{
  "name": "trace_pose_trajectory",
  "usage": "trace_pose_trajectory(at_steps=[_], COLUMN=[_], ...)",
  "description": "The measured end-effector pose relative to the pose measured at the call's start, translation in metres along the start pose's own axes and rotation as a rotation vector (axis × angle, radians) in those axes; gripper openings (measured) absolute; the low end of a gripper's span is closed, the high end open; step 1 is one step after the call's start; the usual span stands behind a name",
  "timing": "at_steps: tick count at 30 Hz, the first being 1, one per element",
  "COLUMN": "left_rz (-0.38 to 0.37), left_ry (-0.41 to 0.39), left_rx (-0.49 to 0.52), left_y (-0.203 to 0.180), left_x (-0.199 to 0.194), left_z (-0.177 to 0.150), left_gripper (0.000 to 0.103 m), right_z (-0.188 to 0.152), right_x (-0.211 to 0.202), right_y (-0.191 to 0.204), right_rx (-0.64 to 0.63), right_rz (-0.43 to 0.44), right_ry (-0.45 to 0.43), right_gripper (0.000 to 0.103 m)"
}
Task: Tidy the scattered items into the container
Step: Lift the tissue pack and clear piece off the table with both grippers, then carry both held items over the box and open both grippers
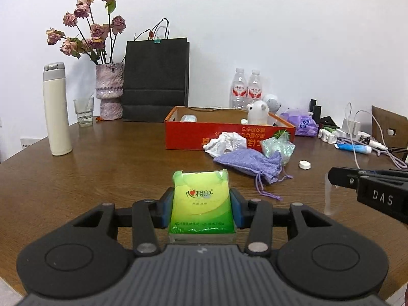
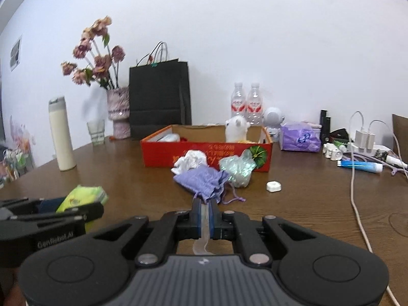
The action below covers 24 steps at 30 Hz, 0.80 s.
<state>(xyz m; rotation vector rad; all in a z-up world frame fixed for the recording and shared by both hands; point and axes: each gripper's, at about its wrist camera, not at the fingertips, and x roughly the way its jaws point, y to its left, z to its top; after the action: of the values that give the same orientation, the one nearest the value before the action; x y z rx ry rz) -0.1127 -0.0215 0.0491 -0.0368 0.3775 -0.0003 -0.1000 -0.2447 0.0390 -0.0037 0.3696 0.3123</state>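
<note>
My left gripper is shut on a green tissue pack and holds it above the table; the pack also shows in the right wrist view. My right gripper is shut on a thin clear plastic strip, seen edge-on in the left wrist view. The red cardboard box stands ahead with a white plush toy inside. In front of the box lie a purple drawstring pouch, a crumpled white cloth, a shiny green bag and a small white cap.
A cream thermos, a glass, a vase of dried roses and a black paper bag stand at the back left. Two water bottles, a purple tissue pack, chargers, cables and a blue tube crowd the right.
</note>
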Motion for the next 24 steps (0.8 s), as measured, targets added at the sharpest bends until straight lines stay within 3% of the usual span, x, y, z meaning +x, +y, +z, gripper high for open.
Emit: trace_pose_trajectory(at_steps=[4, 7, 12, 14, 17, 24], left_rz=[-0.029, -0.111, -0.079, -0.101, -0.147, -0.118], left_ry=[-0.011, 0.004, -0.074, -0.073, -0.009, 0.068], left_rx=[0.000, -0.035, -0.016, -0.022, -0.069, -0.063], left_y=[-0.003, -0.004, -0.011, -0.014, -0.016, -0.022], left_x=[0.000, 0.014, 0.045, 0.064, 0.108, 0.216], left_z=[0.012, 0.035, 0.088, 0.112, 0.148, 0.230], left_gripper=[0.045, 0.045, 0.045, 0.046, 0.046, 0.046], right_z=[0.005, 0.019, 0.068, 0.093, 0.130, 0.220], right_x=[-0.003, -0.001, 0.023, 0.039, 0.073, 0.187], right_y=[-0.002, -0.003, -0.017, -0.024, -0.032, -0.061], right_rx=[0.010, 0.000, 0.006, 0.007, 0.005, 0.044], right_rz=[0.008, 0.037, 0.065, 0.082, 0.094, 0.069], right_ry=[-0.013, -0.042, -0.095, -0.114, -0.121, -0.025], right_gripper=[0.005, 0.005, 0.005, 0.005, 0.005, 0.005])
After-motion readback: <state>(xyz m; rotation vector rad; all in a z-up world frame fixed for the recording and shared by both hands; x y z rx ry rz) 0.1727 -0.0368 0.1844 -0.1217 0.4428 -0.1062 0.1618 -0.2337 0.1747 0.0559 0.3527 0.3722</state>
